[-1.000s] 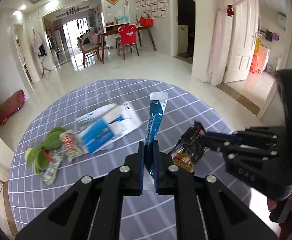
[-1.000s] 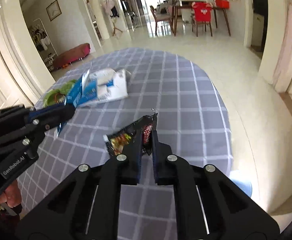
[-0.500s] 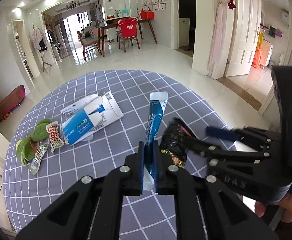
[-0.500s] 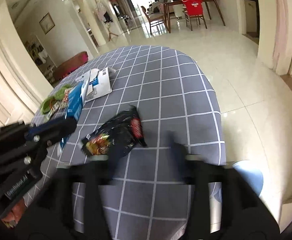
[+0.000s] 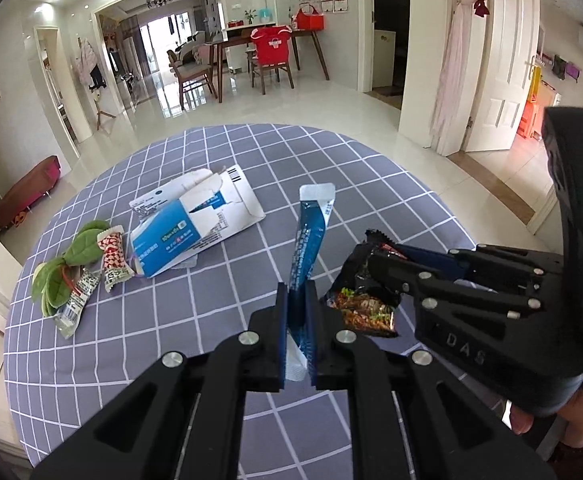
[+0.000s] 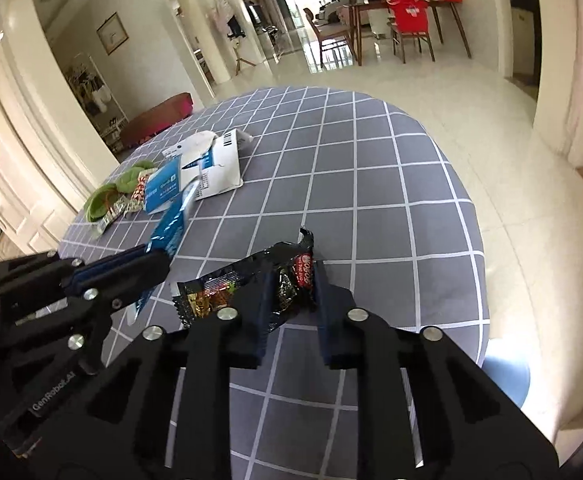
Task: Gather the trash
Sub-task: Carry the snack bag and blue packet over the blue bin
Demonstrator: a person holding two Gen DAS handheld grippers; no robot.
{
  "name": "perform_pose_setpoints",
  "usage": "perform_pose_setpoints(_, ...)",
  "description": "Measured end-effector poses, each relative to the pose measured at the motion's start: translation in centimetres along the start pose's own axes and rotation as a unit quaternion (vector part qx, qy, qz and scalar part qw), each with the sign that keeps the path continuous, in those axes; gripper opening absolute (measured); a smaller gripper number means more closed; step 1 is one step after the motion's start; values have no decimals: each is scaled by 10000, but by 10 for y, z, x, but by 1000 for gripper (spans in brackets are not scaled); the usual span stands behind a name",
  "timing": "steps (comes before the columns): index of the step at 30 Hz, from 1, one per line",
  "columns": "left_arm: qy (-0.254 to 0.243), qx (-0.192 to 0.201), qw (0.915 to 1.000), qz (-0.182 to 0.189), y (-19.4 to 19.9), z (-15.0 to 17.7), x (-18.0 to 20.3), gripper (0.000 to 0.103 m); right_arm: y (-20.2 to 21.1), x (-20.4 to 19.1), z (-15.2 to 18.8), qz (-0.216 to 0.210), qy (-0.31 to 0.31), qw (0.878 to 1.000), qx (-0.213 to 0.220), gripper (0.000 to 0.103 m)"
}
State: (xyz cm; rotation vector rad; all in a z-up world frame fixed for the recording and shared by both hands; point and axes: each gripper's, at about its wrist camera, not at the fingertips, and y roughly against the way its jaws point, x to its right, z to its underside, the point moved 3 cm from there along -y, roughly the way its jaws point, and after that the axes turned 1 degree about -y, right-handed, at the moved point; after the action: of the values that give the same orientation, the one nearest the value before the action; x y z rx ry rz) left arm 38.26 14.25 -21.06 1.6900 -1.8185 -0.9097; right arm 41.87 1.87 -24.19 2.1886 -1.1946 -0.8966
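My left gripper [image 5: 296, 288] is shut on the lower end of a long blue sachet [image 5: 309, 232], which stands up between its fingers. In the right wrist view the left gripper [image 6: 159, 260] and the blue sachet [image 6: 171, 224] come in from the left. A crumpled black snack wrapper [image 6: 211, 294] lies on the grey checked tablecloth [image 6: 371, 200]. My right gripper [image 6: 291, 276] is closing on its red-printed end, with both pads against the foil. The left wrist view shows the right gripper [image 5: 375, 258] from the side, on the black wrapper [image 5: 365, 304].
Farther left on the table lie a torn white and blue carton [image 5: 195, 216], green leaves [image 5: 71, 276], a red and white candy wrapper [image 5: 111, 256] and a silver wrapper [image 5: 75, 304]. The round table's edge [image 6: 479, 240] drops to tiled floor on the right, with a blue round object [image 6: 507, 368] below.
The right gripper opened wide, left the black wrapper lying on the cloth, then closed around its end again. The left gripper with the blue sachet sank a little.
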Motion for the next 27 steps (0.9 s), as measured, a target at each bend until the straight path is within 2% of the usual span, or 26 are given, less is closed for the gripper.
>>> perform_pose_setpoints(6, -96, 72, 9996, 243, 2, -11, 24, 8, 34, 26, 7, 140, -183, 9990, 371, 15)
perform_pose_setpoints(13, -554, 148, 9944, 890, -2, -27, 108, 8, 106, 95, 27, 690, -667, 9910, 937, 15)
perform_pose_setpoints(21, -1308, -86, 9789, 1570, -29, -28, 228, 8, 177, 188, 78, 1732, -1348, 9659, 1371, 15)
perform_pose_setpoints(27, -1470, -522, 9689, 1923, -67, -21, 286, 8, 197, 247, 114, 2183, -1887, 9470, 1415, 15)
